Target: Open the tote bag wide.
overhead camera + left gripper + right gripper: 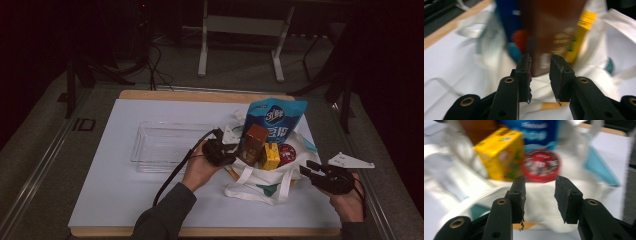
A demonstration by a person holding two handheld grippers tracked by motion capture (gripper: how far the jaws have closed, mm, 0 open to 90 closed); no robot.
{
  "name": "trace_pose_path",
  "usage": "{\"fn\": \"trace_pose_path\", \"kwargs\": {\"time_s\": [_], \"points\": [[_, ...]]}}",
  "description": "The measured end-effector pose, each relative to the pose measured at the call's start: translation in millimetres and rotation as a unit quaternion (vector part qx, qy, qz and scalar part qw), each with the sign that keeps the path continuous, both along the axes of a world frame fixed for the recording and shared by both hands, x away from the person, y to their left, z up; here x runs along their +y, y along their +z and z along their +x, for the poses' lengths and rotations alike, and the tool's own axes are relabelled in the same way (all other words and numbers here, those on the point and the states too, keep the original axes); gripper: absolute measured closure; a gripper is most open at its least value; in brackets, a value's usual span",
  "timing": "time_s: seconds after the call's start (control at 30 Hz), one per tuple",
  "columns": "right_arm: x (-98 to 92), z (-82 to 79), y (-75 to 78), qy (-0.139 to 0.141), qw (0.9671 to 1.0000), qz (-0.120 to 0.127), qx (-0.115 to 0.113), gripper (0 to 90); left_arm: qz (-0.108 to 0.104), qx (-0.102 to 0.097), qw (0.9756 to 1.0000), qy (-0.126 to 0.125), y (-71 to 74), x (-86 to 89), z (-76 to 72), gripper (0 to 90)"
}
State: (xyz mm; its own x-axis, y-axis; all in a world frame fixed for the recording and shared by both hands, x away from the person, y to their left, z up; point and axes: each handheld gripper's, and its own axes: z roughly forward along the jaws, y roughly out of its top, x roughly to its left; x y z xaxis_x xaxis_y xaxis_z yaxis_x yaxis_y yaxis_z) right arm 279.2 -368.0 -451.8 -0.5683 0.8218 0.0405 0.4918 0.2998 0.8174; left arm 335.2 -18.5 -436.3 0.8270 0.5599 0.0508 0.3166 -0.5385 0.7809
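Right now you are working at the white tote bag (260,182), which is lying at the right of the table with groceries spilling from its mouth: a blue pouch (275,120) at the far side, a brown carton (254,142), a yellow carton (271,156) and a red-lidded tin (286,153). You are holding the left gripper (226,150) just beside the brown carton; in the left gripper view its jaws are standing apart with nothing pressed between them, the carton's lower edge just beyond their tips. You are holding the right gripper (306,169) near the bag's right side, jaws likewise apart and empty, aimed toward the tin. By my reading you are unpacking, about to pick the brown carton; next you are needing to push the left jaws around it, close, then carry it left to the clear plastic tray (165,145). Beneath everything a white mat (115,185) is covering a wooden tabletop (150,93), and beyond it the room is lying dark, with grey floor, cables and a white stand (240,30).
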Motion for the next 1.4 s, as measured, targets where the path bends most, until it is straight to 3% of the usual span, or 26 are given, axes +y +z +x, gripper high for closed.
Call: {"fn": "trace_pose_path", "kwargs": {"time_s": [0.17, 0.27, 0.4, 0.53, 0.63, 0.77, 0.93, 1.0, 1.03, 1.13, 1.17, 1.3, 1.4], "points": [[10.2, 1.5, -14.0, 0.010, 0.9998, -0.010, 0.016, 67.0, 0.044, 0.002, 0.9988, -0.021, -17.4, -18.9, -10.1, 72.2], [17.5, -1.4, -27.7, 0.020, 0.9993, -0.018, 0.027, 81.6, 0.057, 0.015, 0.9976, -0.036, -33.3, -22.4, -15.5, 80.9], [22.0, -1.8, -37.1, 0.019, 0.9988, -0.029, 0.035, 83.9, 0.082, 0.008, 0.9959, -0.037, -47.9, -26.3, -24.2, 85.9], [25.9, 0.1, -42.5, 0.014, 0.9982, -0.042, 0.040, 84.4, 0.088, 0.005, 0.9958, -0.027, -57.1, -29.1, -26.0, 89.1], [35.3, 5.0, -52.5, 0.008, 0.9961, -0.073, 0.049, 84.2, 0.098, 0.006, 0.9951, -0.015, -66.3, -31.4, -23.0, 89.8], [37.8, 9.3, -60.8, -0.003, 0.9956, -0.069, 0.065, 83.5, 0.093, 0.021, 0.9954, -0.003, -76.3, -31.5, -16.6, 90.0], [38.5, 8.3, -62.9, -0.013, 0.9960, -0.061, 0.064, 83.5, 0.083, 0.041, 0.9957, 0.008, -74.4, -31.6, -14.2, 89.7], [38.3, 8.2, -63.3, -0.012, 0.9961, -0.062, 0.063, 83.5, 0.084, 0.039, 0.9957, 0.002, -69.4, -30.1, -14.7, 89.0], [38.1, 7.8, -63.7, -0.011, 0.9961, -0.061, 0.062, 83.5, 0.074, 0.039, 0.9965, 0.003, -64.9, -27.3, -14.8, 83.9], [38.4, 7.6, -63.6, -0.011, 0.9960, -0.064, 0.062, 83.5, 0.044, 0.035, 0.9984, 0.001, -53.0, -19.3, -14.1, 79.9], [38.9, 7.9, -63.5, -0.011, 0.9960, -0.064, 0.062, 83.5, 0.032, 0.022, 0.9992, 0.003, -44.6, -14.9, -13.8, 79.5], [38.4, 7.1, -64.0, -0.012, 0.9962, -0.061, 0.061, 83.4, 0.020, 0.003, 0.9997, 0.017, -34.5, -10.4, -10.1, 83.3], [38.5, 7.2, -64.0, -0.011, 0.9961, -0.065, 0.059, 83.5, 0.019, -0.003, 0.9987, 0.047, -29.5, -10.9, -1.3, 89.1]]}}
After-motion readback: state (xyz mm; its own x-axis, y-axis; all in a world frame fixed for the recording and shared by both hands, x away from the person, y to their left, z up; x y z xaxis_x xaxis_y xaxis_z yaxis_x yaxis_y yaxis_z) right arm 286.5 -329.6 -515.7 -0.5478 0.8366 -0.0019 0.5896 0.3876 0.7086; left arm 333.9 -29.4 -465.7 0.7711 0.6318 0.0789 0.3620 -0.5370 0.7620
